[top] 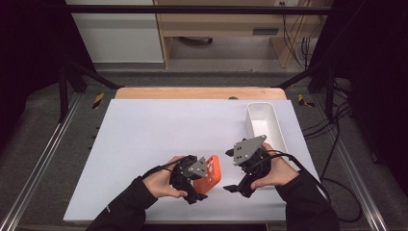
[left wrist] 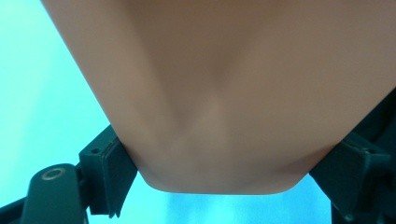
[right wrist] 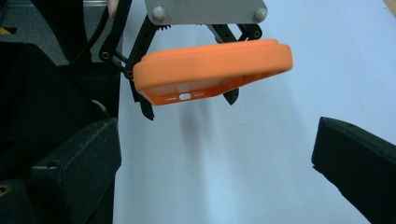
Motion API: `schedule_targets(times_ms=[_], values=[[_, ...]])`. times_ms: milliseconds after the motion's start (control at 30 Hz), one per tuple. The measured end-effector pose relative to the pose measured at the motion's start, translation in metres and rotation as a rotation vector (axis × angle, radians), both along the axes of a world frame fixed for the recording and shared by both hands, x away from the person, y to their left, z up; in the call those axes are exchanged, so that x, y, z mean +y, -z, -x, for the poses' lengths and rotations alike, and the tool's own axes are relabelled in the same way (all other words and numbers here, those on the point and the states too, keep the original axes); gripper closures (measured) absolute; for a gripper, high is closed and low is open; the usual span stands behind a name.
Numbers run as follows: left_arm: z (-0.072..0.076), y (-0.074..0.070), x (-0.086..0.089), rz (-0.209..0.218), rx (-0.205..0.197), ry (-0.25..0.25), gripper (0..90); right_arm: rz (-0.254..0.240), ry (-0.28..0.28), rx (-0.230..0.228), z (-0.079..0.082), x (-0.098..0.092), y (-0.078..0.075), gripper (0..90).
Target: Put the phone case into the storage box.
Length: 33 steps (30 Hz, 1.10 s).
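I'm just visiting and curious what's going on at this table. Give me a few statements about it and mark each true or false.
1. The left gripper is clamped on an orange phone case. True.
2. The right gripper also grips the case. False: its jaws stand open with nothing between them, apart from the case.
3. A white tray stands on the right part of the table. True.
4. The phone case lies inside the tray. False: it is held above the table, outside the tray.
5. The case lies flat on the table. False: it is lifted, with a shadow beneath it.
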<state>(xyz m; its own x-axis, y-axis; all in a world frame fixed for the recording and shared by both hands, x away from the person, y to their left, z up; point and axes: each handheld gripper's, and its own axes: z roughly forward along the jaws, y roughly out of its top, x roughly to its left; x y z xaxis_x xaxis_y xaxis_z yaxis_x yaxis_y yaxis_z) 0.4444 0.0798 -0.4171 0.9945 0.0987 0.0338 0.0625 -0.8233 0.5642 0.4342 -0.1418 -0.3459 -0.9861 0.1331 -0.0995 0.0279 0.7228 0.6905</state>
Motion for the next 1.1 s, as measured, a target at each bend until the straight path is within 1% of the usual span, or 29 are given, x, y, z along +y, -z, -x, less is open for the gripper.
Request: schedule_targets(times_ms=[100, 300, 500, 533, 733, 767, 833, 867, 967, 1100], values=[[0.0, 0.001, 0.003, 0.028, 0.007, -0.008, 15.6, -0.022, -0.004, 0.001, -0.001, -0.001, 0.002, 2.0], [-0.002, 0.003, 0.01, 0.088, 0.016, -0.021, 15.6, -0.043, -0.003, 0.003, -0.001, -0.002, 0.005, 1.8], [-0.002, 0.005, 0.016, 0.136, 0.015, -0.032, 15.6, -0.057, -0.003, 0.005, -0.001, -0.001, 0.008, 1.8], [-0.003, 0.005, 0.017, 0.145, 0.009, -0.033, 15.6, -0.06, -0.003, 0.006, -0.001, 0.0, 0.009, 1.8], [-0.003, 0.003, 0.021, 0.196, 0.019, -0.041, 15.6, -0.079, -0.004, 0.005, -0.002, 0.001, 0.009, 1.7], [-0.002, 0.003, 0.021, 0.202, 0.013, -0.039, 15.6, -0.082, -0.004, 0.004, -0.002, 0.001, 0.009, 1.7], [-0.002, 0.002, 0.021, 0.214, 0.018, -0.033, 15.6, -0.089, -0.005, 0.004, -0.002, 0.001, 0.009, 1.7], [-0.001, 0.002, 0.021, 0.223, 0.012, -0.032, 15.6, -0.092, -0.004, 0.003, -0.002, 0.001, 0.009, 1.7], [-0.001, 0.001, 0.02, 0.23, 0.012, -0.029, 15.6, -0.103, -0.003, 0.004, -0.001, 0.002, 0.009, 1.7], [0.0, -0.001, 0.018, 0.227, -0.003, -0.013, 15.6, -0.11, -0.004, 0.006, -0.001, 0.002, 0.009, 1.7]])
